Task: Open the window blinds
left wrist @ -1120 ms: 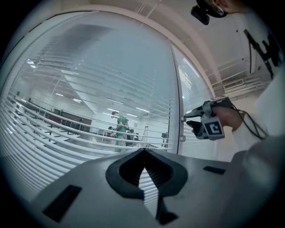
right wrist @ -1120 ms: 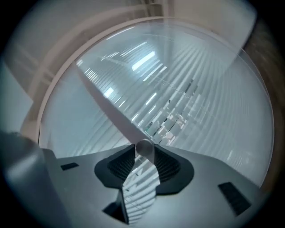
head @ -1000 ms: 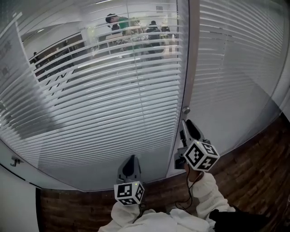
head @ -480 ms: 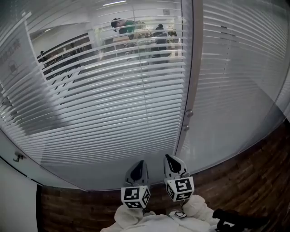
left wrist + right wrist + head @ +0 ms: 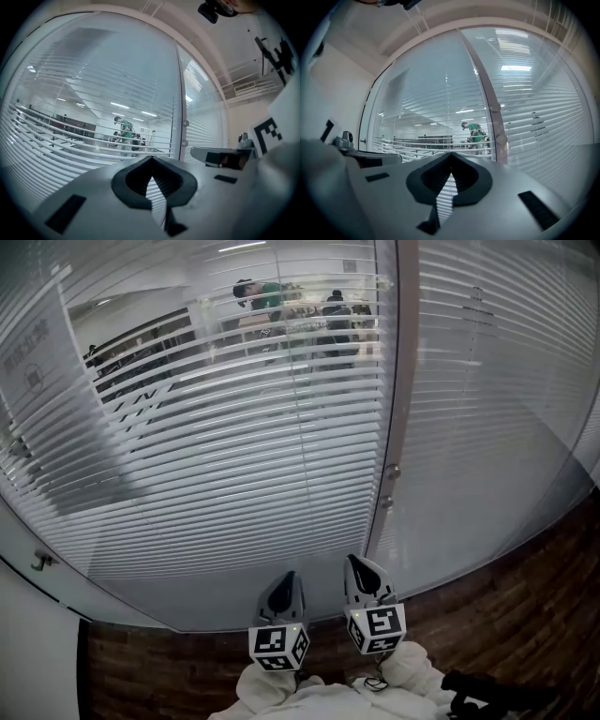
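White slatted blinds (image 5: 234, 456) hang behind the left glass pane, their slats tilted so that the room beyond shows through. The blinds (image 5: 487, 409) on the right pane look more closed. Two small round knobs (image 5: 392, 471) (image 5: 385, 503) sit on the grey upright frame (image 5: 398, 381) between the panes, and appear as knobs (image 5: 186, 123) and knobs (image 5: 495, 108) in the gripper views. My left gripper (image 5: 287, 576) (image 5: 151, 161) is low in front of the glass, shut and empty. My right gripper (image 5: 357, 562) (image 5: 451, 157) is beside it, below the knobs, shut on nothing.
People (image 5: 267, 296) stand in the room behind the glass. A brick-patterned floor (image 5: 525, 587) runs under the window. A white wall (image 5: 28, 652) with a small hook (image 5: 39, 562) lies at the left.
My right gripper has dropped from the knobs on the frame, down and leftward, and now sits beside the left gripper. The left gripper has hardly moved.
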`<move>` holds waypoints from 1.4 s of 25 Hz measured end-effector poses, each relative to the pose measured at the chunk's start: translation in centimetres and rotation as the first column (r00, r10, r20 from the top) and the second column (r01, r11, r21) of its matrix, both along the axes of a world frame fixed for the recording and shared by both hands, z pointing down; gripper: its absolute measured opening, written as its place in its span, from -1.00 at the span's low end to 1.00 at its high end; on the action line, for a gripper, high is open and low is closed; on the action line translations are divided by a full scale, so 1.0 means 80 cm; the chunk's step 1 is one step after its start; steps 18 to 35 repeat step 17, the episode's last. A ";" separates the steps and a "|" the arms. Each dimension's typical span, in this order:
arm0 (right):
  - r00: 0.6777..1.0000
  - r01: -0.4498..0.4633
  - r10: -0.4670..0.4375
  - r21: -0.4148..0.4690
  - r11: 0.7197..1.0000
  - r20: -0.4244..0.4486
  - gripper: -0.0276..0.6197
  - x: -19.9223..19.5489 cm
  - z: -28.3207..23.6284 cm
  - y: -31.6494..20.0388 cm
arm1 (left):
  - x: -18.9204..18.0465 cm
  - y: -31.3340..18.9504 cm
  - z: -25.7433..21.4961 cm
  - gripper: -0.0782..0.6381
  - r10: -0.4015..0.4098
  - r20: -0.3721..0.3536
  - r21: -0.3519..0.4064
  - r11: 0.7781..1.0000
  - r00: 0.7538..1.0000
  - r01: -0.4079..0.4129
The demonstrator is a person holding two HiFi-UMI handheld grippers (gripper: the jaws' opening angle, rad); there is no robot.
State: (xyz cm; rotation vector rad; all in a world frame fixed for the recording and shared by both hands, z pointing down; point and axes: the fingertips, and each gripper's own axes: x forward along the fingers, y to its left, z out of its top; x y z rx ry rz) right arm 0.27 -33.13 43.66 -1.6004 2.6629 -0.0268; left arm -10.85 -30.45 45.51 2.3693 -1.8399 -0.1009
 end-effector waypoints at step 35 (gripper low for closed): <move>1.000 -0.024 0.024 -0.012 1.000 -0.006 -0.88 0.022 0.006 0.015 | 0.014 0.014 0.006 -0.78 -0.005 -0.011 -0.008 1.000 1.000 0.005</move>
